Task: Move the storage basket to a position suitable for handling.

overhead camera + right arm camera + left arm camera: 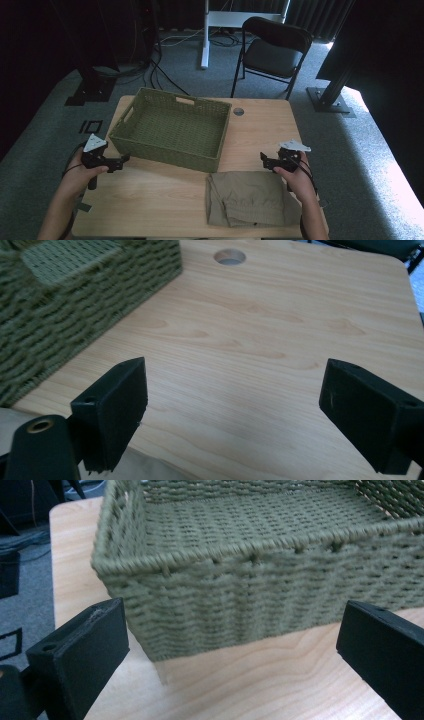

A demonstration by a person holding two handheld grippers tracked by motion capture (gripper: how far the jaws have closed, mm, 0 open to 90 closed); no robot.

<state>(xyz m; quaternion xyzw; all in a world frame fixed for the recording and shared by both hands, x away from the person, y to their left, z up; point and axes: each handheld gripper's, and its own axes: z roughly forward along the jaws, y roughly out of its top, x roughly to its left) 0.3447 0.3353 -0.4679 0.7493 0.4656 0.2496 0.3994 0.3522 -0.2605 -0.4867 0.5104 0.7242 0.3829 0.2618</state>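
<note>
A green woven basket point(172, 127) stands empty on the wooden table point(150, 200), left of centre. A folded khaki garment point(247, 197) lies at the front right, just below the basket's near right corner. My left gripper point(124, 160) is held at the basket's near left corner, open, a little short of the wall. In the left gripper view its jaws stand wide apart before the basket point(250, 580) corner. My right gripper point(263, 159) hovers open over the garment's far right edge. The right gripper view shows bare table between the jaws, the basket point(75, 300) at upper left and a sliver of garment point(150, 467).
A round cable hole point(238, 111) sits in the table behind the basket's right end. A black folding chair point(272, 50) stands beyond the far edge. A white desk leg point(205, 35) and black stand bases point(90, 92) rest on the grey carpet.
</note>
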